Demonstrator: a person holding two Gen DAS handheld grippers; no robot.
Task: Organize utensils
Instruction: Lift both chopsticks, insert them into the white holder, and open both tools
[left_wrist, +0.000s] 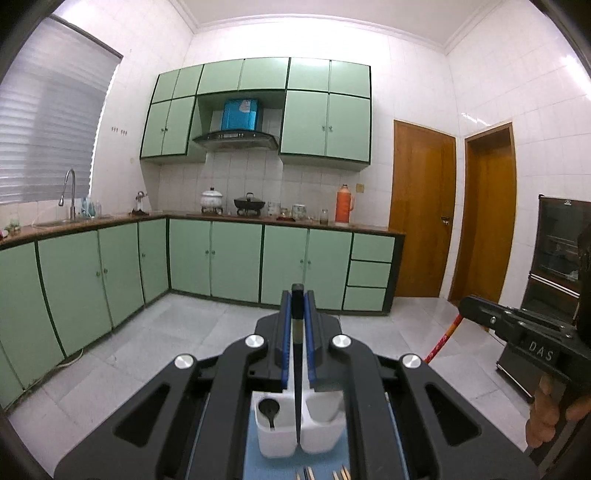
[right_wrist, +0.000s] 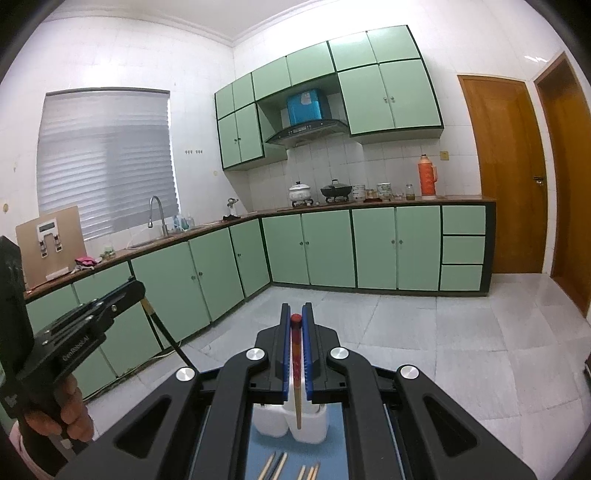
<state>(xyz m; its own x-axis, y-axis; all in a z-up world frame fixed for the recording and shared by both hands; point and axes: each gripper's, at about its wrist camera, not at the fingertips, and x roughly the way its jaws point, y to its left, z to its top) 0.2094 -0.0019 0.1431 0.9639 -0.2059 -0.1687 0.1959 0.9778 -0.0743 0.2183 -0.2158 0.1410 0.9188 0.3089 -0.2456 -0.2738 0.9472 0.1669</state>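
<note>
- The left gripper (left_wrist: 297, 295) is clenched on a black chopstick (left_wrist: 297, 369), above the white holder (left_wrist: 284, 435).
- The right gripper (right_wrist: 296, 314) is clenched on a red-tipped chopstick (right_wrist: 296, 369), above spare chopsticks (right_wrist: 291, 469) on the blue mat (right_wrist: 258, 458).

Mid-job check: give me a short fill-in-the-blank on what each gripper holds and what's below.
1. The left gripper is shut on a ____ chopstick.
2. The right gripper grips a chopstick with a ____ top end.
3. The white holder already contains a dark ____.
4. Loose chopsticks lie on a ____ mat.

Missing words: black; red; spoon; blue
</note>
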